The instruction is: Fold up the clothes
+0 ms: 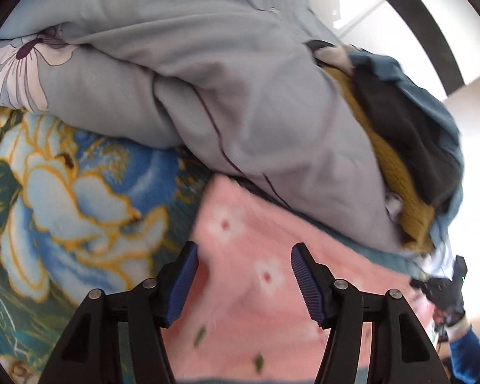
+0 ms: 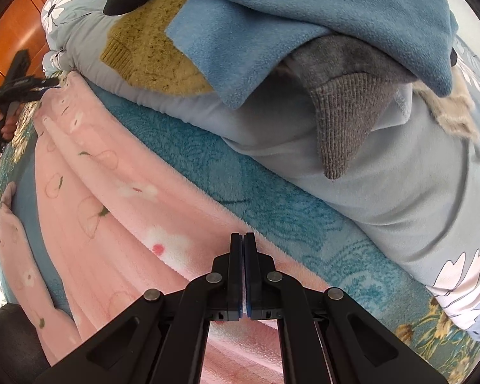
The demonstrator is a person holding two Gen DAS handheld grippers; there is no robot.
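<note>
While left tongs (image 1: 244,280) gape over pink garment (image 1: 256,288) — right tongs (image 2: 243,275) pinch its edge.

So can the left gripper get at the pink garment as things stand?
Probably yes. The left gripper is open right over the pink garment, and nothing lies between them. The grey quilt sits further back, off that spot.
</note>
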